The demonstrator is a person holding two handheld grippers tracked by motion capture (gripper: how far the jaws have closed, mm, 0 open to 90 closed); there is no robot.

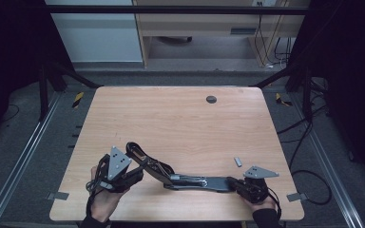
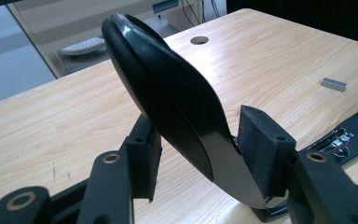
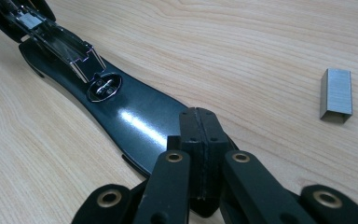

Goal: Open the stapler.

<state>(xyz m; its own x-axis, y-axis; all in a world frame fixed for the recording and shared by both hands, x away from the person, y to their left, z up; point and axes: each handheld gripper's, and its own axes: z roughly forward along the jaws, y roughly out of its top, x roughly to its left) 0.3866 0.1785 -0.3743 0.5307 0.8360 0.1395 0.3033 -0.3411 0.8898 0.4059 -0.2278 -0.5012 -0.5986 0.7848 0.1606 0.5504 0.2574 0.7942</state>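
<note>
No readable text, label, brand, number or sign anywhere. Nothing printed on the black stapler (image 1: 185, 178), none on the strip of staples (image 3: 336, 95), none on the wooden desk (image 1: 180, 123). Yellow-and-black hazard tape (image 1: 77, 99) on the floor beside the desk, bearing stripes alone, no lettering.

On the tabletop (image 1: 180, 118) I count one black stapler (image 1: 171, 173), swung wide open, and one small strip of staples (image 1: 237, 161) lying apart from it. There are two claws, a left claw (image 1: 138, 175) and a right claw (image 1: 235, 183). One round hole (image 1: 211, 99) sits near the far edge.
</note>
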